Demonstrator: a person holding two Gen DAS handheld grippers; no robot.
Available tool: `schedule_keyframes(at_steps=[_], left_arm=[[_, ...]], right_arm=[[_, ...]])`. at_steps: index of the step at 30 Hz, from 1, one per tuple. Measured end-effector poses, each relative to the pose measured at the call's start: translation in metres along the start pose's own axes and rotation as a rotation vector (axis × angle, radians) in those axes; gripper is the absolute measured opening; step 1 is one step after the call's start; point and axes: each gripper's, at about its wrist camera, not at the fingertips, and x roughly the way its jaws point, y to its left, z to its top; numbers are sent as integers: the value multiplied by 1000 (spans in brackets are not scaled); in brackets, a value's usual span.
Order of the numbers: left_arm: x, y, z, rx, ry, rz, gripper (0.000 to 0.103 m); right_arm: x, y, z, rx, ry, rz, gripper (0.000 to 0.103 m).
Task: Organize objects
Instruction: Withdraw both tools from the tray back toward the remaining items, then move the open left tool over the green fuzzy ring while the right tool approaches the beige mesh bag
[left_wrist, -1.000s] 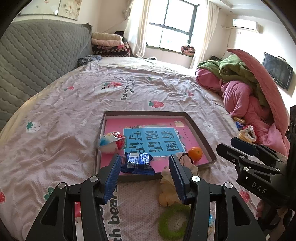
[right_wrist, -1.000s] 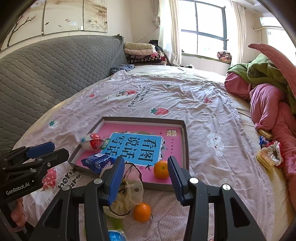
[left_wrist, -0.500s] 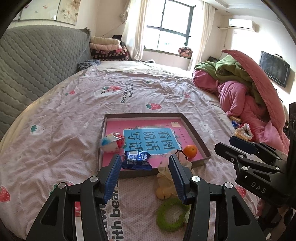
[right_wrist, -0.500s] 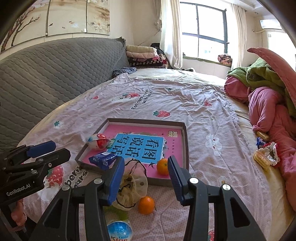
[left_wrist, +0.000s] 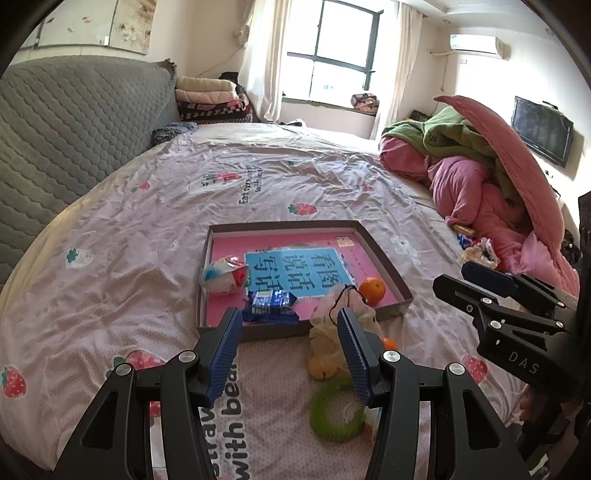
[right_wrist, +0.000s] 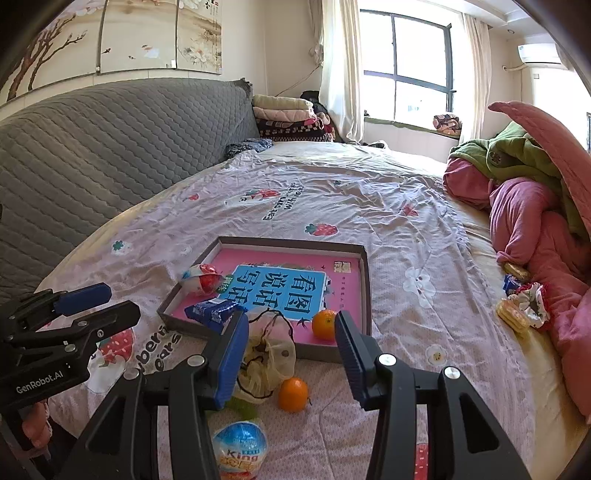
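Note:
A shallow grey tray (left_wrist: 384, 254) (right_wrist: 364, 258) with a pink and blue book in it lies on the bed. In it are an orange (left_wrist: 372, 290) (right_wrist: 323, 324), a blue snack packet (left_wrist: 271, 306) (right_wrist: 212, 312) and a white and red snack bag (left_wrist: 225, 275) (right_wrist: 201, 282). In front of the tray lie a yellow mesh pouch (left_wrist: 332, 332) (right_wrist: 271, 360), a second orange (right_wrist: 293, 394), a green ring (left_wrist: 334, 415) and a blue toy egg (right_wrist: 240, 443). My left gripper (left_wrist: 288, 350) (right_wrist: 88, 306) and right gripper (right_wrist: 291, 354) (left_wrist: 476, 284) are both open and empty, held above these loose things.
A grey padded headboard (right_wrist: 92, 147) runs along the left. Pink and green bedding (left_wrist: 480, 184) is piled at the right, with biscuits and small packets (right_wrist: 517, 299) beside it. Folded blankets (right_wrist: 288, 118) are stacked at the far end under the window.
Both grippers have drawn back from the tray, so more of the bed in front of it shows, including the toy egg and the whole green ring. Both stay open.

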Motion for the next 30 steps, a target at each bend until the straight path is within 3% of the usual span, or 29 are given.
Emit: schedule_keyframes(at_steps=[30], left_arm=[[18, 0, -52, 60, 151, -1, 56]], right_arm=[[-7, -5, -28, 34, 48, 7, 48]])
